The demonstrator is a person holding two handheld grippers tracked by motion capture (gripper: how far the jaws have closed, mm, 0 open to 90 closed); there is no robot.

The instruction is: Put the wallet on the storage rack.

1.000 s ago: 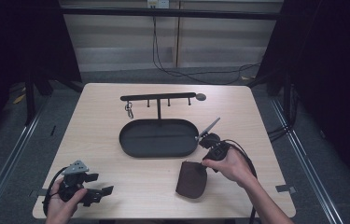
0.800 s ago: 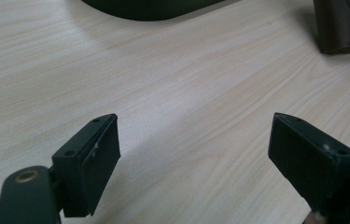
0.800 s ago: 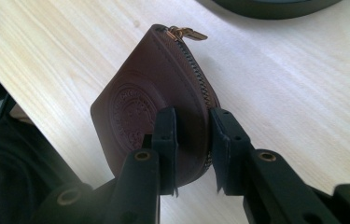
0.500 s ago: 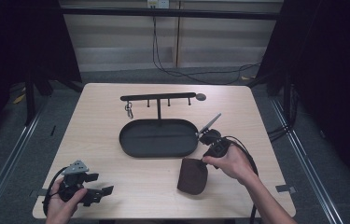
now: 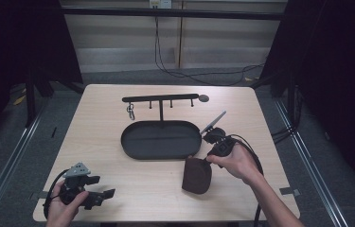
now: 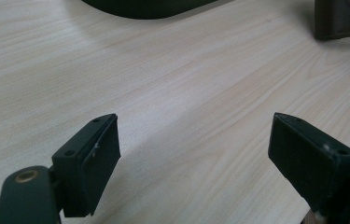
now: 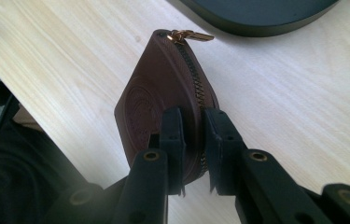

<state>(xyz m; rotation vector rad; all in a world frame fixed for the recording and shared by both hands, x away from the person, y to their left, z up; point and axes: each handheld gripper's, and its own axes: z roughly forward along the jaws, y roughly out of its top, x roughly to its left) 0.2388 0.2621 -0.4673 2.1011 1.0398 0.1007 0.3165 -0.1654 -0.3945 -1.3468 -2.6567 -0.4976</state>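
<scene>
One light wooden table (image 5: 118, 142) carries one dark oval metal tray (image 5: 161, 139), one black hook rack on a single post (image 5: 160, 99) and one brown leather zip pouch (image 5: 197, 175). One small key ring (image 5: 130, 111) hangs from the rack's left end, and a small round grey disc (image 5: 203, 98) sits at its right end. There are two hand-held grippers, one in each of the person's hands.

The brown leather zip pouch lies on the table at about 5 o'clock from the oval tray, just off the tray's rim. The right gripper (image 5: 207, 160) sits at roughly 1 o'clock from the pouch's middle, and its jaws have just been closing with the pouch between them. In the right gripper view the right gripper (image 7: 192, 140) pinches the pouch (image 7: 163, 98) on its near edge, one pad on the embossed face and the other on the zipper side, so the pouch stands on edge and tilted. The brass zipper pull (image 7: 189, 35) points to 12 o'clock in that view, towards the tray (image 7: 256, 14).

The left gripper (image 5: 104, 195) rests at the table's near left corner, at about 8 o'clock from the tray and well apart from the pouch. In the left gripper view its jaws stand wide over bare wood, with nothing between them (image 6: 193, 161).
</scene>
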